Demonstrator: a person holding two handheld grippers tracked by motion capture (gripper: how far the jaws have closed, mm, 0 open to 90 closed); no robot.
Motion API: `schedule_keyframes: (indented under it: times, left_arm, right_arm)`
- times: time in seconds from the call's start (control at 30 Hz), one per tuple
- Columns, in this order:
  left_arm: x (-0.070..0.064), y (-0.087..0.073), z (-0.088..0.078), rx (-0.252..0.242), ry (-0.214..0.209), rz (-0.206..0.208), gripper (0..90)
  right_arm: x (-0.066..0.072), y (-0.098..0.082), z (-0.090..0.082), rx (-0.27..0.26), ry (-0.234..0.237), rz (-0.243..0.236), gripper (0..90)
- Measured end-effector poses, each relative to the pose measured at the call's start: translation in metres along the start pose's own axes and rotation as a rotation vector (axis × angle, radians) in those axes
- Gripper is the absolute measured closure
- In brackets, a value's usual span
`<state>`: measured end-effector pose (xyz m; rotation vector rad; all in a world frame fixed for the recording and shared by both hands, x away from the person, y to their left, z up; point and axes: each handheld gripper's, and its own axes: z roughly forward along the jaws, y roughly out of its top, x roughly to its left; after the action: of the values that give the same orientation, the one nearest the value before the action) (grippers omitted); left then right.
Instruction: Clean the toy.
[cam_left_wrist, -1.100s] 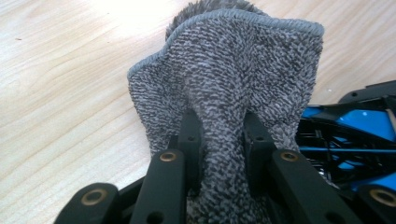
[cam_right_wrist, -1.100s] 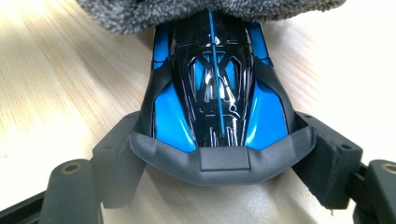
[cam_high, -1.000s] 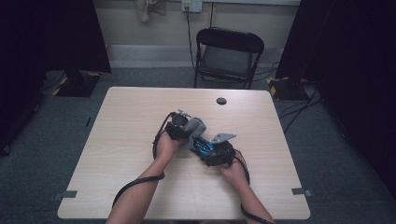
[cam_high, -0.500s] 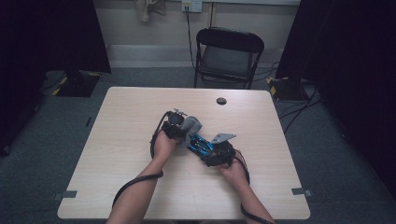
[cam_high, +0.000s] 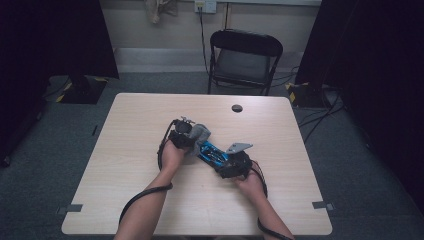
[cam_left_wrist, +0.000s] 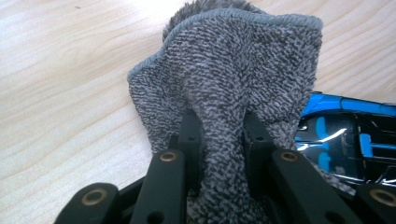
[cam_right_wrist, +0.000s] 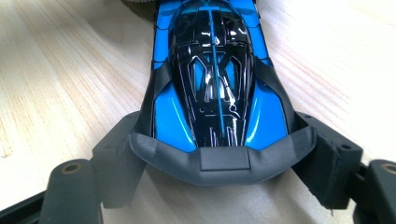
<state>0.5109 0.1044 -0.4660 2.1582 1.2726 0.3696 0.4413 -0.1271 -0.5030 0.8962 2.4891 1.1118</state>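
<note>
In the left gripper view the grey cloth (cam_left_wrist: 224, 88) is covering most of the blue toy car (cam_left_wrist: 348, 135), and the right edge is cutting off the rest of the car. In the right gripper view the car's nose is running off the top edge, with something pale up there that's too cropped to name. From the high view the small dark round thing (cam_high: 237, 108) on the table (cam_high: 125, 165) is too tiny to identify, maybe a cap.
</note>
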Motion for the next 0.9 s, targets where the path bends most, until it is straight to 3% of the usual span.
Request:
schedule_keyframes:
  times: [0.37, 0.63, 0.9]
  left_arm:
    - [0.004, -0.002, 0.0, 0.006, 0.007, -0.013, 74.3]
    - [0.01, -0.007, 0.001, 0.019, 0.037, -0.022, 74.3]
    - [0.018, -0.014, -0.008, 0.028, 0.051, -0.029, 74.3]
  right_arm:
    - [0.0, 0.0, 0.0, 0.0, 0.0, 0.001, 24.6]
    - [0.0, 0.0, 0.0, 0.0, 0.0, 0.001, 24.6]
    - [0.0, 0.0, 0.0, 0.0, 0.0, 0.001, 24.6]
